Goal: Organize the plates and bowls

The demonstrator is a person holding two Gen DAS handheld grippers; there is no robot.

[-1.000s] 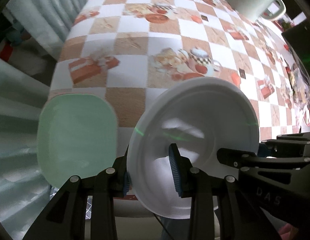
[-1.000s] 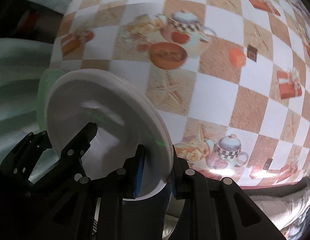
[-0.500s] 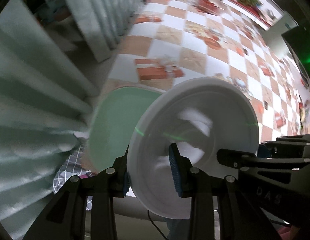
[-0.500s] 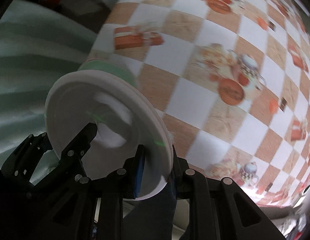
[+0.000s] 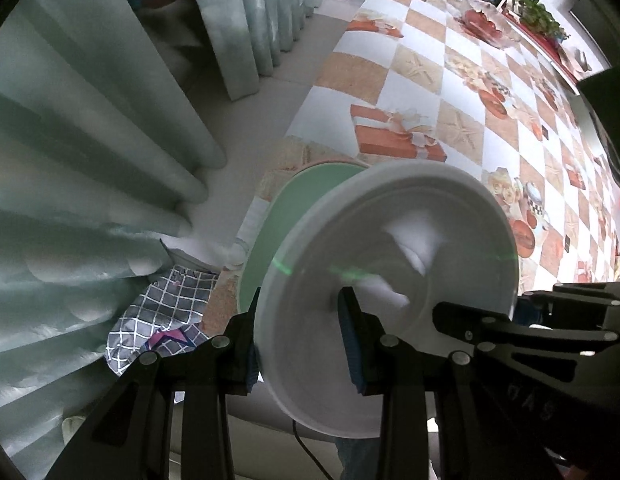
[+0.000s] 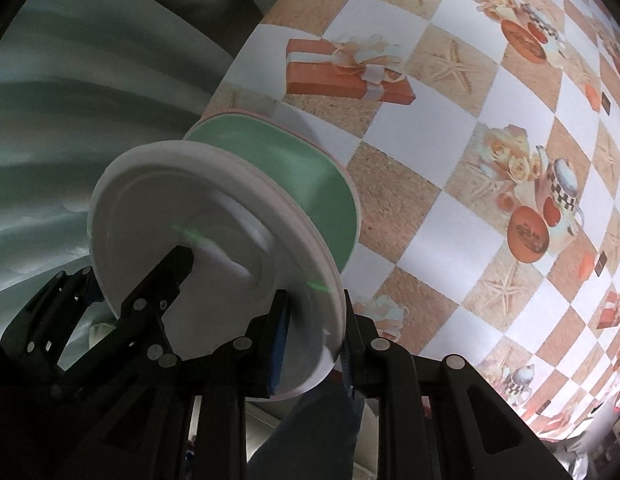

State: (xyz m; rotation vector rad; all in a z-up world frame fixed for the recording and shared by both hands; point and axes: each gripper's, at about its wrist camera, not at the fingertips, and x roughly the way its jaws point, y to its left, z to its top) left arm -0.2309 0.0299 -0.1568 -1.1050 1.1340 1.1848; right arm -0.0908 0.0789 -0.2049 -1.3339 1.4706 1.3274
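Observation:
Both grippers hold one white round plate (image 5: 389, 272) by opposite rims, above the table's near corner. My left gripper (image 5: 300, 340) is shut on its left rim; my right gripper (image 6: 313, 340) is shut on its right rim. The plate also shows in the right wrist view (image 6: 198, 248). Behind it a green plate (image 5: 286, 220) lies on the table corner, partly hidden; the right wrist view (image 6: 302, 160) shows it resting on a thin pink plate rim. The other gripper's black fingers (image 5: 529, 328) show at each view's edge.
The table has a checked cloth (image 5: 449, 92) with teapot and gift-box prints. Pale green curtains (image 5: 90, 160) hang left of the table. A checked fabric (image 5: 166, 320) lies low beside the corner. A fruit bowl (image 5: 485, 24) and a red chair stand far off.
Both grippers carried the white plate left toward the table corner; the green plate now sits directly behind it instead of off to its left. The grip has not changed.

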